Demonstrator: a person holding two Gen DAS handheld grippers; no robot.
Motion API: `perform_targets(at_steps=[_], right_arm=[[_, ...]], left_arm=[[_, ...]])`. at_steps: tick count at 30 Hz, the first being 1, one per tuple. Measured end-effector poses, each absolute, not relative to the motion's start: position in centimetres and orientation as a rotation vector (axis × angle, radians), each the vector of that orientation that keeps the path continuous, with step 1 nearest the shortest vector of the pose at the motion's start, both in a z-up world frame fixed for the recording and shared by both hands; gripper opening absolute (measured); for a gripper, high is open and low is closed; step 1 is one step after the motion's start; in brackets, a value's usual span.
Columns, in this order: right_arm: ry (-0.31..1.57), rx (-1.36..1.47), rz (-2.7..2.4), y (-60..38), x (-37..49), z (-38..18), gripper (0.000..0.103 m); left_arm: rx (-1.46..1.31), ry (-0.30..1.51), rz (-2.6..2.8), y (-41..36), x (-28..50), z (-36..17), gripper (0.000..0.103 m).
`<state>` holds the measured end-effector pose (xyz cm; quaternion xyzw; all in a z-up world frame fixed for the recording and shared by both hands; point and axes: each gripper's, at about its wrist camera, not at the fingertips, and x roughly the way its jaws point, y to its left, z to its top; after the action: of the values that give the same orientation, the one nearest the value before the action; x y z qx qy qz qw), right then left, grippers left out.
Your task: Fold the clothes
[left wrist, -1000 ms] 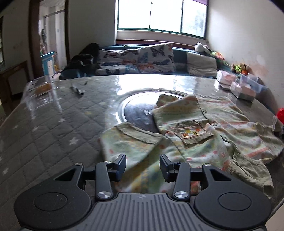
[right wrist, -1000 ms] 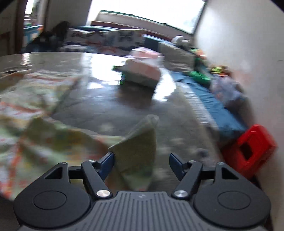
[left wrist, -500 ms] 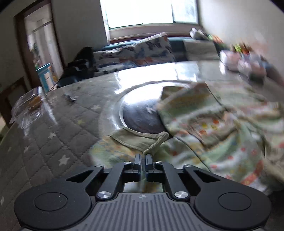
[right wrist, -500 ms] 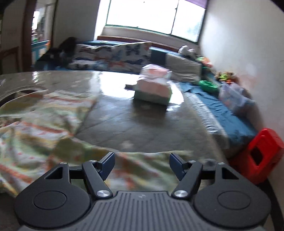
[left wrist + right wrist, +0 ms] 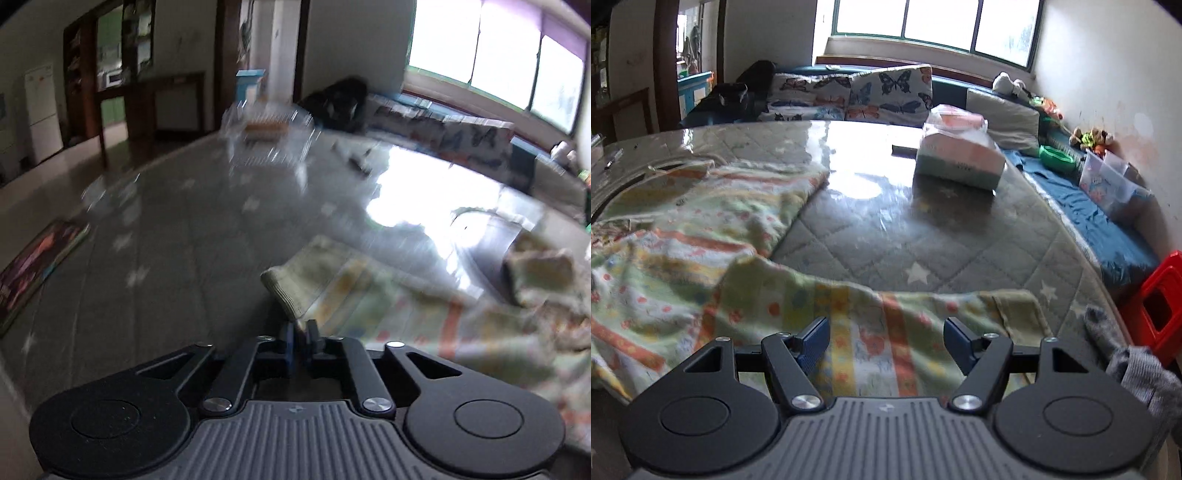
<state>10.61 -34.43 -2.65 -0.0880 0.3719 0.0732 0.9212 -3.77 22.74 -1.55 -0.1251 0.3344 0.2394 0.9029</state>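
Observation:
A pale green child's shirt [image 5: 424, 306] with orange and yellow print lies spread on the quilted table [image 5: 166, 258]. My left gripper [image 5: 302, 332] pinches the ribbed cuff of one sleeve [image 5: 291, 291]; cloth shows between its nearly closed jaws, which are opening slightly. The view is motion-blurred. In the right wrist view the same shirt [image 5: 683, 240] covers the left side, and its other sleeve [image 5: 905, 314] lies flat along the table's near edge. My right gripper [image 5: 884, 341] hovers open just above that sleeve, its pads clear of the cloth.
A wrapped tissue pack [image 5: 960, 155] sits on the glossy table [image 5: 923, 240] beyond the sleeve. A red stool [image 5: 1160, 314] and a person's grey sleeve [image 5: 1126, 365] are at the right edge. A clear plastic box [image 5: 269, 136] and a flat colourful book [image 5: 37, 266] lie further left.
My left gripper closed on the sleeve cuff and swung left, drawing the sleeve out. The sleeve that stood up between my right jaws now lies flat beneath them.

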Motion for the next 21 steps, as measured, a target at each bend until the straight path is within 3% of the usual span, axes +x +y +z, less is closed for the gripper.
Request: perform_targets(at_steps=[8, 21], right_arm=[[0.746, -0.144, 0.205, -33.6, 10.1, -1.7, 0.070], [0.767, -0.160, 0.327, -30.4, 11.9, -1.4, 0.066]], left_arm=[[-0.196, 0.611, 0.433, 20.6, -2.6, 1.5, 0.016], [-0.091, 0.730, 0.121, 14.6, 3.4, 0.0, 0.017]])
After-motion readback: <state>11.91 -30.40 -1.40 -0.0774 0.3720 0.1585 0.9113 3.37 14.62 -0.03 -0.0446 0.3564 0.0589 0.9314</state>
